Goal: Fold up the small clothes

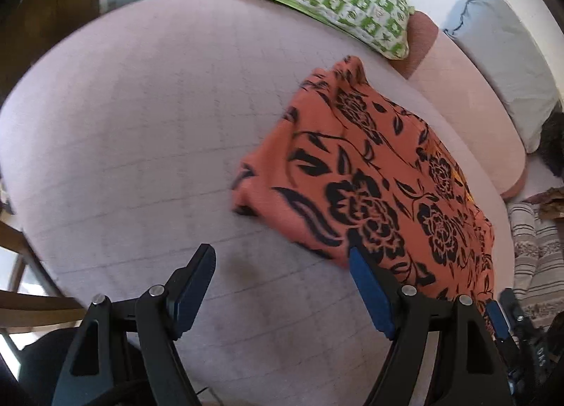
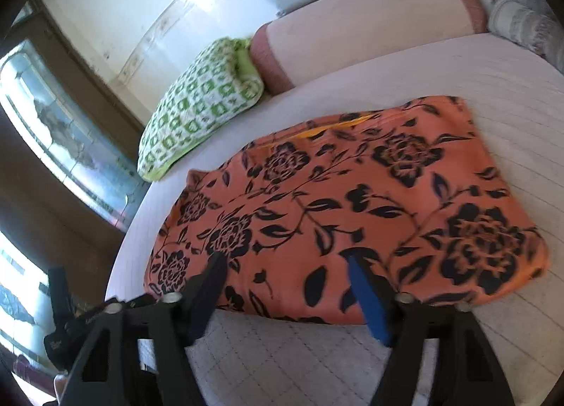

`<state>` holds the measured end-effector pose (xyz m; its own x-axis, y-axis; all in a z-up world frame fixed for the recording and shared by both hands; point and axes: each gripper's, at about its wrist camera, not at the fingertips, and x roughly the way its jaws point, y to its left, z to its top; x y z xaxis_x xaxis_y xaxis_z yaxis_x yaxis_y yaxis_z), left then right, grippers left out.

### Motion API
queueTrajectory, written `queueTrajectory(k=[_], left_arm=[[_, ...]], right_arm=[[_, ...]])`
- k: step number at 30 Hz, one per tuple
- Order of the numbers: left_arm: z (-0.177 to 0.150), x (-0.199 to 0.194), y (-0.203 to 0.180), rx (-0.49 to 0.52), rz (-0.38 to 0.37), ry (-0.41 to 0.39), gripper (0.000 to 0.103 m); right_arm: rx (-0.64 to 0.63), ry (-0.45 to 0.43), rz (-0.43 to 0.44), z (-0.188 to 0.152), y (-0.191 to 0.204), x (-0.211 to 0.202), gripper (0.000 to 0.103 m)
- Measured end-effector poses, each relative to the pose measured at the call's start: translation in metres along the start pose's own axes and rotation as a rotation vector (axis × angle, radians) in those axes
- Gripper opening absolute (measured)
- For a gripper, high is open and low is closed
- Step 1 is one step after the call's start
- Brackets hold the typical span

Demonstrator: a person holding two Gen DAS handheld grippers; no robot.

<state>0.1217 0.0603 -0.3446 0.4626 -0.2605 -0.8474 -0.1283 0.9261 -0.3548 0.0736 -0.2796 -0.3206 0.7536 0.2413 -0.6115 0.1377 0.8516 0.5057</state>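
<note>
An orange garment printed with black roses, leaves and vines is seen lying on a pale quilted bed surface. It is folded into a rough rectangle with rumpled, slightly raised edges. A yellow strip of inner cloth is exposed along its 12 o'clock edge in the right wrist view. In the left wrist view the garment is found toward 3 o'clock.

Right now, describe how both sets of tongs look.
Left tongs: black angular plastic arms with triangular cut-outs and silver pivot pins; flat fingers lined with blue pads. Right tongs: the same build, black arms, silver pins, one pad bright blue, the other in shadow. No cables, markings or sleeves are visible.
</note>
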Motion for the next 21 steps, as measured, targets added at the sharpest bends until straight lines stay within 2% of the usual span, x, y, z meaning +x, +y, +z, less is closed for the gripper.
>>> queueTrajectory(k=[1, 2, 3, 7, 8, 9, 10, 12, 14, 16, 18, 21], left_arm=[[0.002, 0.003, -0.001, 0.000, -0.009, 0.004, 0.066], [0.006, 0.005, -0.004, 0.004, -0.014, 0.004, 0.059], [0.007, 0.004, -0.007, 0.016, -0.015, -0.010, 0.055], [0.014, -0.018, -0.022, 0.133, 0.096, -0.202, 0.055], [0.017, -0.017, -0.024, 0.167, 0.134, -0.237, 0.055], [0.020, -0.011, -0.025, 0.186, 0.166, -0.228, 0.055], [0.025, -0.003, -0.023, 0.183, 0.172, -0.198, 0.055], [0.027, 0.012, -0.012, 0.130, 0.145, -0.148, 0.057], [0.026, 0.009, -0.012, 0.119, 0.136, -0.171, 0.057], [0.025, -0.002, -0.022, 0.178, 0.155, -0.238, 0.057], [0.020, -0.020, -0.034, 0.244, 0.155, -0.345, 0.059], [0.011, -0.039, -0.048, 0.312, 0.096, -0.453, 0.077]], right_arm=[[-0.023, 0.002, 0.000, 0.000, 0.004, 0.003, 0.047], [-0.035, 0.003, 0.000, 0.000, 0.006, 0.005, 0.039], [-0.033, 0.013, 0.010, 0.001, 0.006, 0.009, 0.036], [0.147, 0.055, 0.018, 0.007, -0.028, 0.018, 0.036], [0.186, 0.062, 0.006, 0.007, -0.035, 0.021, 0.036], [0.231, 0.081, -0.015, 0.008, -0.047, 0.025, 0.036], [0.286, 0.126, -0.038, 0.007, -0.060, 0.035, 0.034], [0.365, 0.159, -0.008, 0.006, -0.075, 0.044, 0.034], [0.377, 0.152, 0.012, 0.008, -0.076, 0.042, 0.033], [0.392, 0.151, 0.039, 0.007, -0.077, 0.038, 0.037], [0.412, 0.152, 0.114, 0.007, -0.079, 0.030, 0.037], [0.435, 0.110, 0.174, 0.003, -0.089, 0.009, 0.039]])
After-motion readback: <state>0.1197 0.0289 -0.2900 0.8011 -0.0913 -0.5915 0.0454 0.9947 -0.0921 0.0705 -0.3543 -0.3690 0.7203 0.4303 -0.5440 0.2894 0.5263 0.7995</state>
